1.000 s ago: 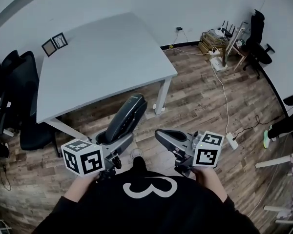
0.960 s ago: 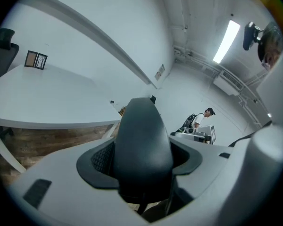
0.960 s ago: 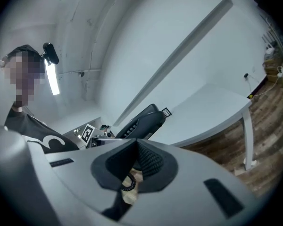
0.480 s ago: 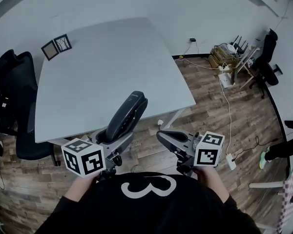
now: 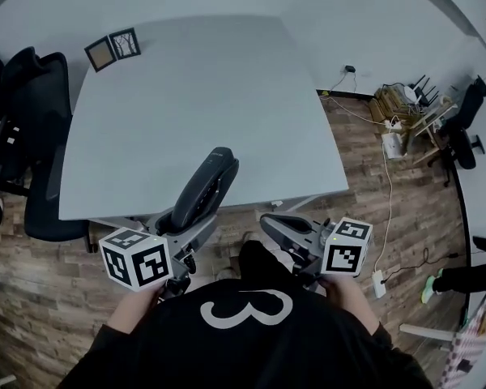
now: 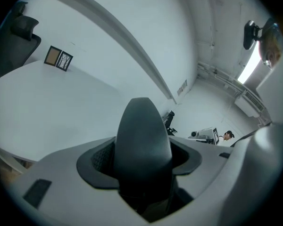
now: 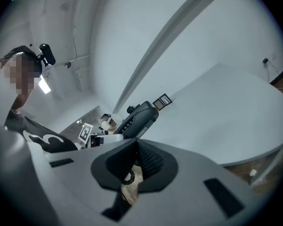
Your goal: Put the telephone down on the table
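Over the last second the table (image 5: 186, 96) has drawn closer in the head view. The telephone (image 5: 201, 191), earlier above the wooden floor (image 5: 373, 177) short of the table, now projects over the tabletop's near edge. It is airborne, so the set-down is judged close but not yet done. The left gripper (image 5: 182, 221) holds the telephone by its lower end. The left gripper view confirms both pads pressing on its sides, a detail the head view hides. The right gripper (image 5: 269, 224) hangs just short of the near edge, jaws closed on nothing. Only the right gripper view shows the telephone's key face and a coiled cord (image 7: 129, 177) below its jaws.
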Action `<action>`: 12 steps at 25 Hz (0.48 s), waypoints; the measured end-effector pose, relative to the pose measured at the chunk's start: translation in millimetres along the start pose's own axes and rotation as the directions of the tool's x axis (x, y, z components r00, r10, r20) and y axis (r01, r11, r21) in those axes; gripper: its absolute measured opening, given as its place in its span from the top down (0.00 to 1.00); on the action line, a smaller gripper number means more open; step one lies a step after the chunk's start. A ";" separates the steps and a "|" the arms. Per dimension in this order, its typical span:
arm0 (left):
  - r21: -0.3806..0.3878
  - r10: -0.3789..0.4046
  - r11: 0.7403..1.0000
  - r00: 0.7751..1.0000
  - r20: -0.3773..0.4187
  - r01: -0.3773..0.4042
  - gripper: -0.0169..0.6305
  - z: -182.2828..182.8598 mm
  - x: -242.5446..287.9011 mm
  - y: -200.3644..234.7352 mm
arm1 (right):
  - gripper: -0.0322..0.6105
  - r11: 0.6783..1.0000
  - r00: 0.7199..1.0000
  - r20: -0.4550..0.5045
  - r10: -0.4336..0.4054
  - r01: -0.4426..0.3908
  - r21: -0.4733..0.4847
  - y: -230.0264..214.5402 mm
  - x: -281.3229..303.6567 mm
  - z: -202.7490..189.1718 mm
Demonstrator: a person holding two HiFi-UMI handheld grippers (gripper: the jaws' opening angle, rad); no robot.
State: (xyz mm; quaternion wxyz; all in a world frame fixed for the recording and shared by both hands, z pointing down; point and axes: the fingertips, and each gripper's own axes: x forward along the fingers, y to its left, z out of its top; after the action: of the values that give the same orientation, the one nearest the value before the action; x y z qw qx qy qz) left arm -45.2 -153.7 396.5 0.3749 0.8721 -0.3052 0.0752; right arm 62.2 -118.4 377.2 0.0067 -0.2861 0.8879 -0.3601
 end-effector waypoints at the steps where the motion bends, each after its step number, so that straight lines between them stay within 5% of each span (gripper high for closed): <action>1: -0.004 0.013 1.000 1.000 0.004 -0.013 0.52 2.1 0.2 4.2 | 0.94 1.000 1.000 -0.008 0.015 -0.015 0.003 -2.1 5.6 2.3; 12: -0.016 0.169 0.986 0.984 0.060 -0.168 0.52 48.3 9.9 44.9 | 0.94 0.990 0.988 -0.059 0.143 -0.143 0.008 -37.4 58.6 59.0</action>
State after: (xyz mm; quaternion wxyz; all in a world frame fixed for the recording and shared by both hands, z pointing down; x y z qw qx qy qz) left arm -68.4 -216.1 393.2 0.3627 0.8430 -0.3895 0.0784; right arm 44.9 -207.5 369.0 0.0066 -0.2108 0.9053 -0.3687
